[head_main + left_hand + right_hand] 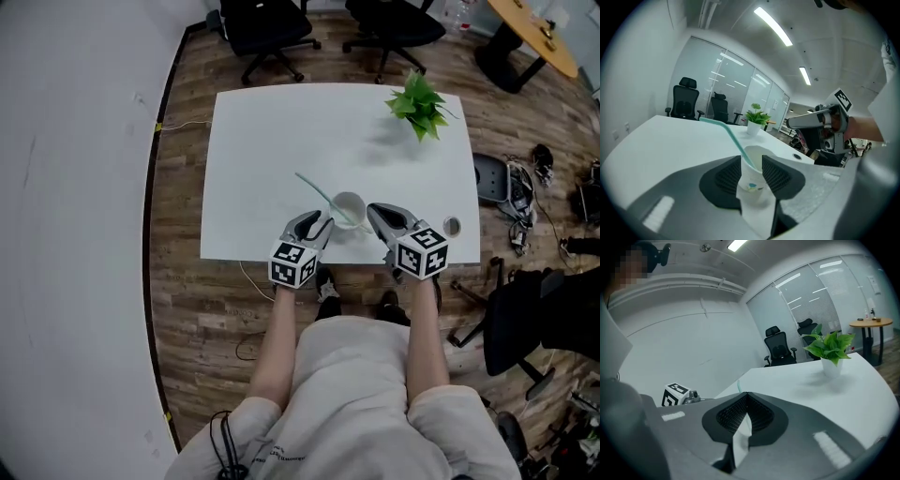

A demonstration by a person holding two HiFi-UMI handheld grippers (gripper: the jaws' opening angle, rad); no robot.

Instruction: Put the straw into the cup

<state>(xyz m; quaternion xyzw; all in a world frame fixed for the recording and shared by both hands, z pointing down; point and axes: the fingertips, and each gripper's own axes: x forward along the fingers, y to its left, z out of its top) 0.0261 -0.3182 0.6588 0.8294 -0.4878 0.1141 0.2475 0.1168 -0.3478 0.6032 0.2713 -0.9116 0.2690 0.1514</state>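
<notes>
A white paper cup (349, 208) stands near the front edge of the white table (272, 141). A teal bendy straw (314, 187) sits in it and leans out to the far left. In the left gripper view the cup (752, 180) fills the narrow gap between the two dark pads, with the straw (723, 126) rising from it. My left gripper (322, 225) is shut on the cup from the near left. My right gripper (378, 216) hangs just right of the cup, shut with nothing in it; it also shows as the right gripper (806, 123) in the left gripper view.
A potted green plant (419, 101) stands at the table's far right corner. A small round cable hole (452, 226) lies near the front right edge. Black office chairs (272, 33) stand behind the table, and a round wooden table (534, 33) at the far right.
</notes>
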